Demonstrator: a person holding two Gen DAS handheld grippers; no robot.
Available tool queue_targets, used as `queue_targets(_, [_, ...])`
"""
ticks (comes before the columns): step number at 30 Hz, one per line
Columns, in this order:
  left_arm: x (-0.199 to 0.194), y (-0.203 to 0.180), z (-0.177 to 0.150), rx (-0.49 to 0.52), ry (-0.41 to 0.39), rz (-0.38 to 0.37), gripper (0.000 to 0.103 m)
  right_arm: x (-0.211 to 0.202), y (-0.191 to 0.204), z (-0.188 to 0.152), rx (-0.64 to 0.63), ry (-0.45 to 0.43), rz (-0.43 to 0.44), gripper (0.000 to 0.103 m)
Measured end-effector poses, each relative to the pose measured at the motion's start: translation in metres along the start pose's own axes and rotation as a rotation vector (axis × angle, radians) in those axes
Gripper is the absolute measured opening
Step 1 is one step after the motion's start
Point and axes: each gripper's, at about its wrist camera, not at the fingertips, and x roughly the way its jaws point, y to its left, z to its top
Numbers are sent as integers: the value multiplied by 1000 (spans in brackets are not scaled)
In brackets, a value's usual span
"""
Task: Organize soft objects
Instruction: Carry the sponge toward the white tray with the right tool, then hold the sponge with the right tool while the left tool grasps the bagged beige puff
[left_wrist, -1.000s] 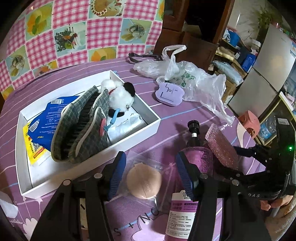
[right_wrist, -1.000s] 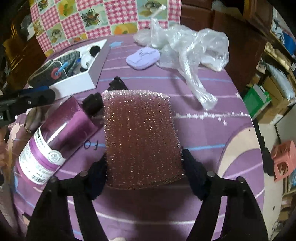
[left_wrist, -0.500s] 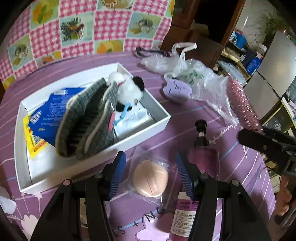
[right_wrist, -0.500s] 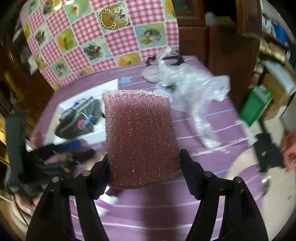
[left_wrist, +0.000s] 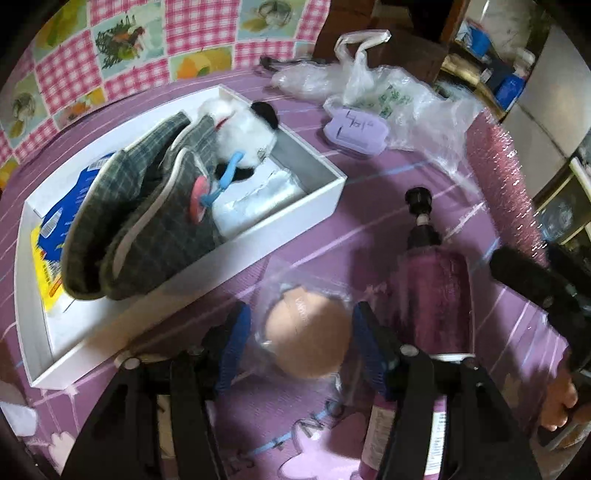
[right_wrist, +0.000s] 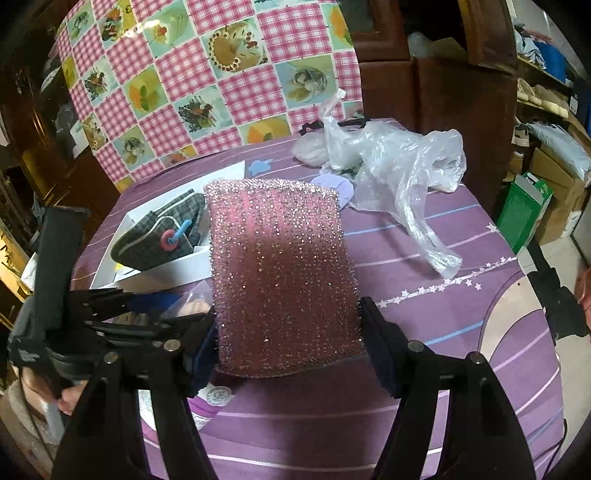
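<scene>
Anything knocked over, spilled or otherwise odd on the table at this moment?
The purple pump bottle lies on its side on the tablecloth, beside the bagged beige puff. No spill shows. A crumpled plastic bag sprawls at the far side.

In the left wrist view, slippers (left_wrist: 147, 221) lie in the box (left_wrist: 306, 206) at ten o'clock; a bottle (left_wrist: 432, 291) at three; a bag (left_wrist: 391, 96) at one.

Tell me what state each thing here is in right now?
Glittery pink sponge: gripped by the right gripper, lifted above the table.
Left gripper: open, fingers either side of the bagged beige round puff.
White cardboard box: lidless, holding the grey plaid slipper and white fluffy toy.
Purple pump bottle: lying down.
Clear plastic bag: crumpled.
</scene>
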Motion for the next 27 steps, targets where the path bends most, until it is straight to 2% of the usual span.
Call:
queue_targets(3, [1, -2, -3, 14, -14, -12, 68, -1, 3, -1, -20, 3, -5, 70])
queue_targets(5, [3, -1, -3, 8, -18, -14, 80, -4, 5, -1, -24, -1, 0, 71])
queue_targets(7, [5, -1, -4, 13, -16, -26, 85, -6, 5, -2, -22, -2, 7, 71])
queue_targets(11, [5, -4, -5, 36, 3, -36, 84, -4, 3, -2, -9, 8, 15, 71])
queue_targets(12, [5, -3, -5, 35, 2, -33, 80, -3, 2, -2, -5, 14, 16, 71])
queue_targets(13, [3, -1, -5, 30, 2, -35, 67, -1, 1, -3, 0, 22, 17, 71])
queue_targets(14, [1, 2, -4, 21, 5, -21, 45, 1, 1, -3, 5, 30, 19, 71])
queue_targets(15, [-1, 3, -3, 25, 1, 25, 38, 3, 0, -3, 10, 37, 21, 71])
queue_targets(19, [-2, 5, -4, 18, -14, 10, 30, 6, -1, -5, 33, 57, 35, 71])
queue_targets(21, [-3, 0, -4, 43, -19, 30, 25, 6, -1, -5, 37, 58, 35, 71])
queue_targets(23, [-3, -5, -4, 65, -26, 51, 15, 6, -1, -5, 36, 57, 35, 71])
queue_targets(27, [-4, -7, -3, 73, -34, 75, 5, 3, -3, -5, 47, 52, 44, 71])
